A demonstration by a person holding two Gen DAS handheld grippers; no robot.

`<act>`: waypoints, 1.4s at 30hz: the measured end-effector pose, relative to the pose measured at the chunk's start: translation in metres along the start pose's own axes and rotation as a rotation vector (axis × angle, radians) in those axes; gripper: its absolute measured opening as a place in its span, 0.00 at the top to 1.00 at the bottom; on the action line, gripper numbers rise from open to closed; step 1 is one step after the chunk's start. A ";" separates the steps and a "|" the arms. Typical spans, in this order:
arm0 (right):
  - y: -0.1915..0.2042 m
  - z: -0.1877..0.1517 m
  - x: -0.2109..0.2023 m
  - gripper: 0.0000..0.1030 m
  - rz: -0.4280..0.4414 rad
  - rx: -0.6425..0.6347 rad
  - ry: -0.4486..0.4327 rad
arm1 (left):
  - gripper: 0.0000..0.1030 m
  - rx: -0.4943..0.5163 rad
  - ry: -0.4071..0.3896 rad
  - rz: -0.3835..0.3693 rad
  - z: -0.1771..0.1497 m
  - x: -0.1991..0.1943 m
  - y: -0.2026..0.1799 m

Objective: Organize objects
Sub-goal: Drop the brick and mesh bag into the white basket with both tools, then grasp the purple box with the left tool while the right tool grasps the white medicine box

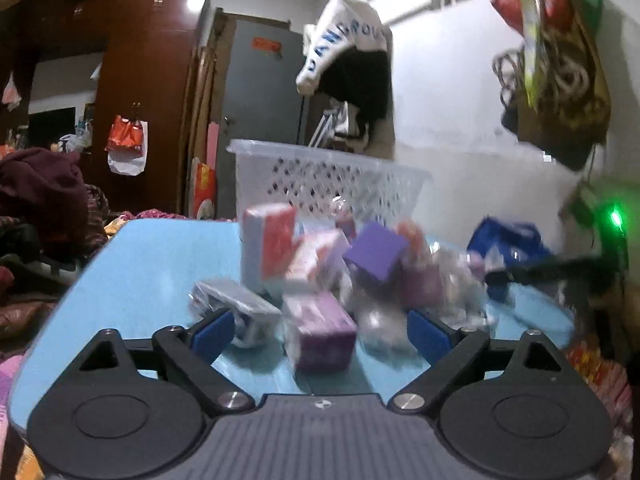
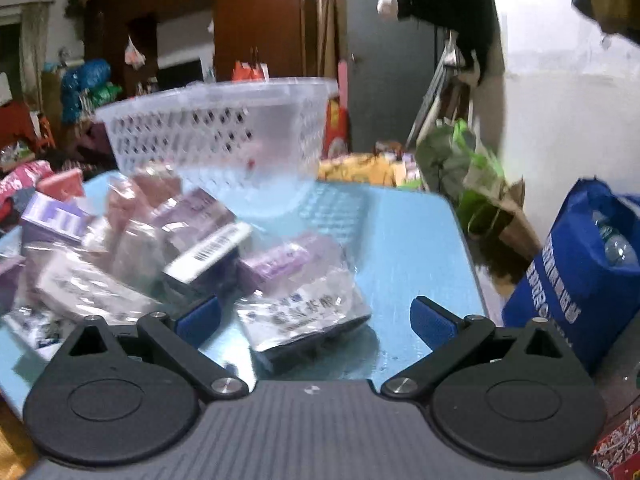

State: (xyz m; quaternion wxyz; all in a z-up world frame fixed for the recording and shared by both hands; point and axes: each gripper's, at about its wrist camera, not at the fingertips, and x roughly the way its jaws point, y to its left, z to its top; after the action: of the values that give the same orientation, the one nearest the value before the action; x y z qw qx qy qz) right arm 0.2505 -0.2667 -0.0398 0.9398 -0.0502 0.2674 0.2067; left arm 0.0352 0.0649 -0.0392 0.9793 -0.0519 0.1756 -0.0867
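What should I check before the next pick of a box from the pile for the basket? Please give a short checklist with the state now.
1. Left gripper open and empty: ok.
2. Right gripper open and empty: ok.
3. Purple box lies between the left fingers: ok.
4. Wrapped pack lies between the right fingers: ok.
5. Basket stands upright behind the pile, mouth open: ok.
6. Room inside the basket: cannot tell, its wall hides the bottom.
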 end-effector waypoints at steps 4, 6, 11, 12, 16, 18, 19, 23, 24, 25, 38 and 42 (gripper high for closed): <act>-0.002 -0.007 0.001 0.03 0.054 0.025 0.012 | 0.27 0.005 0.053 -0.017 -0.009 0.009 -0.004; 0.000 -0.008 0.004 0.17 0.063 0.005 0.030 | 0.33 -0.005 0.070 -0.005 -0.013 0.015 -0.003; 0.004 -0.014 -0.003 0.25 0.081 -0.009 0.011 | 0.48 -0.012 0.056 0.019 -0.015 0.022 -0.004; 0.004 -0.014 -0.005 0.25 0.078 -0.009 -0.009 | 0.55 -0.008 0.055 0.014 -0.015 0.023 -0.005; 0.004 -0.018 -0.018 0.25 0.058 -0.007 -0.102 | 0.55 -0.007 0.018 0.010 -0.017 0.018 -0.005; 0.005 -0.020 -0.023 0.25 0.032 -0.003 -0.145 | 0.55 -0.014 -0.005 0.003 -0.016 0.015 -0.003; 0.006 -0.021 -0.026 0.25 0.024 -0.005 -0.168 | 0.55 -0.015 -0.022 0.000 -0.016 0.012 -0.003; 0.004 -0.028 -0.043 0.25 0.054 0.062 -0.239 | 0.55 -0.018 -0.077 -0.006 -0.014 0.003 0.000; 0.006 -0.030 -0.047 0.25 0.067 0.071 -0.252 | 0.55 -0.024 -0.091 -0.008 -0.013 0.001 0.001; 0.008 -0.032 -0.053 0.25 0.076 0.076 -0.265 | 0.55 -0.034 -0.107 -0.008 -0.012 -0.002 0.003; 0.046 -0.020 -0.078 0.25 0.152 0.019 -0.380 | 0.55 -0.047 -0.231 -0.023 0.017 -0.016 0.010; 0.046 0.042 -0.068 0.25 0.191 0.004 -0.434 | 0.55 -0.064 -0.282 -0.049 0.078 -0.004 0.016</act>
State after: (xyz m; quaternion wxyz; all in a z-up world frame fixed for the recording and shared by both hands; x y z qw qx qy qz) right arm 0.1988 -0.2409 0.0324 0.9516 0.0230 0.0629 0.3000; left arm 0.0614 0.0865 0.0326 0.9896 -0.0988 0.0378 -0.0969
